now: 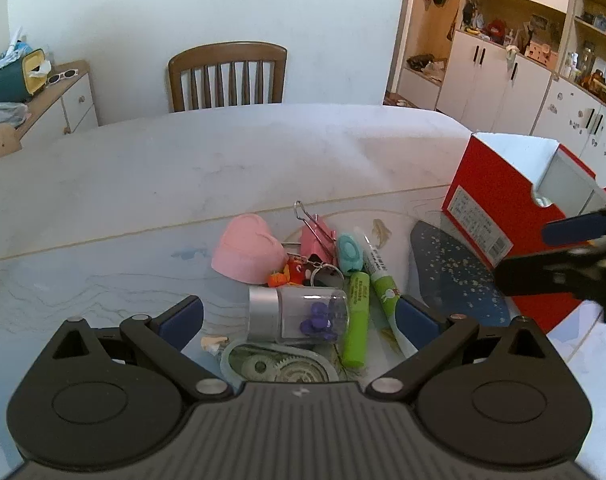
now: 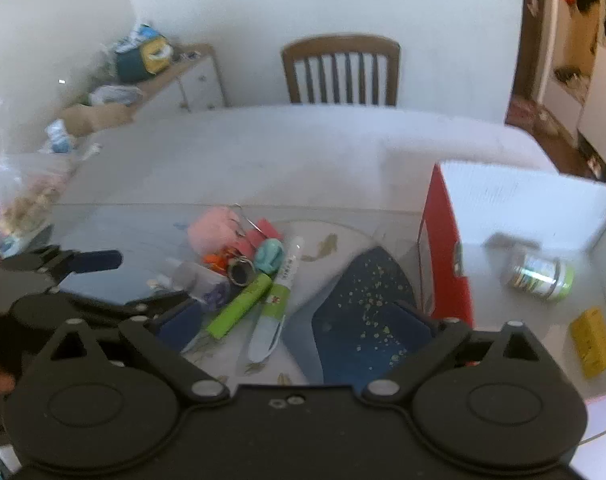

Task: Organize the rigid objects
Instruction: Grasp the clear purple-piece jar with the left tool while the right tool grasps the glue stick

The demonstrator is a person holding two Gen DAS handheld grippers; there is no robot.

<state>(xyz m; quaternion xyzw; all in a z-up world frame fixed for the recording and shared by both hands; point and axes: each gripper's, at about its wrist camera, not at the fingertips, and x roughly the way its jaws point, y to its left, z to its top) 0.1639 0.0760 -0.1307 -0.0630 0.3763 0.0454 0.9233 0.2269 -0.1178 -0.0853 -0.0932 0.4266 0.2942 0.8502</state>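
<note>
Jar lying between your wide-open left fingers looks light, rigid and slick, so pinch its metal cap; right gripper also wide, empty.

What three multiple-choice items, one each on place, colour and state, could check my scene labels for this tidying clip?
1. Where does the small green-lidded jar lie?
A. inside the red cardboard box
B. on the wooden chair
C. under the blue speckled lid

2. What colour is the heart-shaped case?
A. yellow
B. pink
C. black

3. How does the clear bottle with purple pins rest?
A. upright
B. hanging
C. on its side

Answers: 1 A, the right wrist view shows it on the box floor; 2 B, plainly pink; 3 C, its silver cap points sideways.
</note>
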